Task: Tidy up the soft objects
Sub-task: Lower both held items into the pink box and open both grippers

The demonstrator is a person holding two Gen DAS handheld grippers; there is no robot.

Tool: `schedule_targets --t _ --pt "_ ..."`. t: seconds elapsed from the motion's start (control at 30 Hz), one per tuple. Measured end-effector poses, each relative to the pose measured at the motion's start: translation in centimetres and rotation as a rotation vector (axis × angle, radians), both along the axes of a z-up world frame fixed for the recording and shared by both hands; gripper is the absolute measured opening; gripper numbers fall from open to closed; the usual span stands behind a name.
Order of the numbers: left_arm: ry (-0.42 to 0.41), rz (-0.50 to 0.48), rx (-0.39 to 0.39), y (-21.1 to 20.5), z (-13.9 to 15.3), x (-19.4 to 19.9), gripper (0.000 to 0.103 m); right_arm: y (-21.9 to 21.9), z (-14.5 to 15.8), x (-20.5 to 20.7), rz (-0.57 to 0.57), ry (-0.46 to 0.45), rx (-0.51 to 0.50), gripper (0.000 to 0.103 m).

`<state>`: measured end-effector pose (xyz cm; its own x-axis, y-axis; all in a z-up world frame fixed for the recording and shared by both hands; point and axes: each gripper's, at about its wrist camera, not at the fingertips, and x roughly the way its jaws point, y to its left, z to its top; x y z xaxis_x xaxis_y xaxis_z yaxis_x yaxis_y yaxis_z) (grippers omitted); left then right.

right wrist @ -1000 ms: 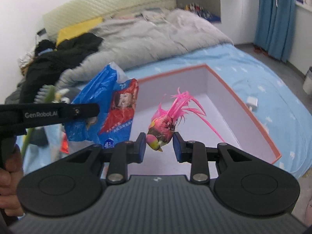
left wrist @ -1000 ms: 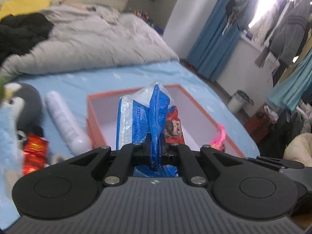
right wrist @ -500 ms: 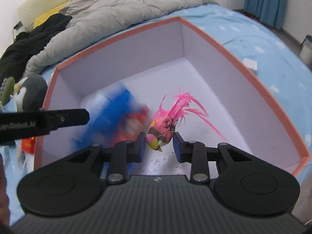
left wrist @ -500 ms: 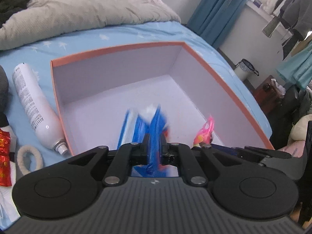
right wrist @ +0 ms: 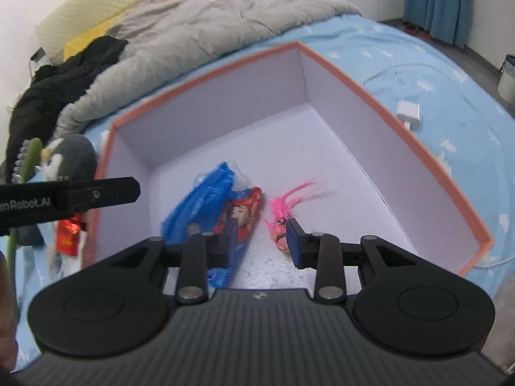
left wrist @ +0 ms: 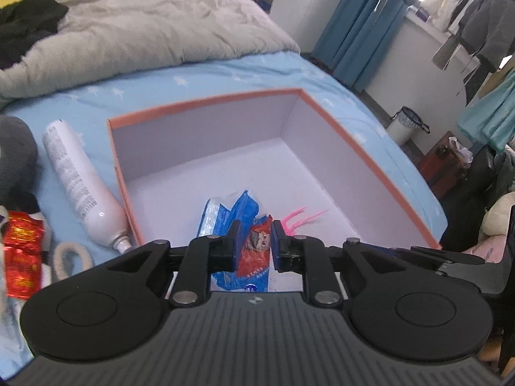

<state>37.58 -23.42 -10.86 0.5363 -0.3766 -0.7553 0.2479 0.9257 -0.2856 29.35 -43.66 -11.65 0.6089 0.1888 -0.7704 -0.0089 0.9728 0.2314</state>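
Soft objects: the blue and red snack bag (left wrist: 239, 225) and the pink feathered bird toy (right wrist: 283, 225) both lie on the floor of the orange-rimmed box (left wrist: 206, 104), side by side near its front.
Left jaws: my left gripper (left wrist: 252, 246) has just been opening; the bag shows in the gap, but the pads stand clear of it, so I read it as let go.
Right jaws: my right gripper (right wrist: 260, 241) stands parted, with the bird toy just beyond the right-hand pad and not pinched, and the bag's edge by the other pad.
Done: two items are in the box, as I judge it.
Left to do: on the blue star-print bed sheet (left wrist: 199, 80) outside the box lie a grey plush penguin (right wrist: 69, 154), a cream hair tie (left wrist: 72, 255) and a red foil packet (left wrist: 22, 257). The plush and the tie look like soft things yet to be packed. The white spray can (left wrist: 77, 180) beside the box wall is hard, so probably not mine to move.
Left view only: the spray can and the hair tie, and most of the toy is hidden by my jaws, only its pink plumes show.
Right view only: the whole bird toy, a white charger (right wrist: 408, 114) on the sheet right of the box, and the arm of my other gripper at the left edge.
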Motion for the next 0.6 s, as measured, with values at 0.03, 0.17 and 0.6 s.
schedule_targets --t 0.03,0.17,0.6 --pt "-0.011 0.004 -0.001 0.3 0.7 -0.6 0.022 0.2 0.7 -0.5 0.004 -0.013 0.003 0.036" --pt "-0.060 0.020 -0.008 1.7 3.5 -3.4 0.022 1.3 3.3 -2.7 0.019 -0.067 0.006 0.036" --pt "-0.198 0.092 -0.023 7.4 10.7 -13.1 0.022 4.8 10.2 -9.4 0.060 -0.210 0.030 0.036"
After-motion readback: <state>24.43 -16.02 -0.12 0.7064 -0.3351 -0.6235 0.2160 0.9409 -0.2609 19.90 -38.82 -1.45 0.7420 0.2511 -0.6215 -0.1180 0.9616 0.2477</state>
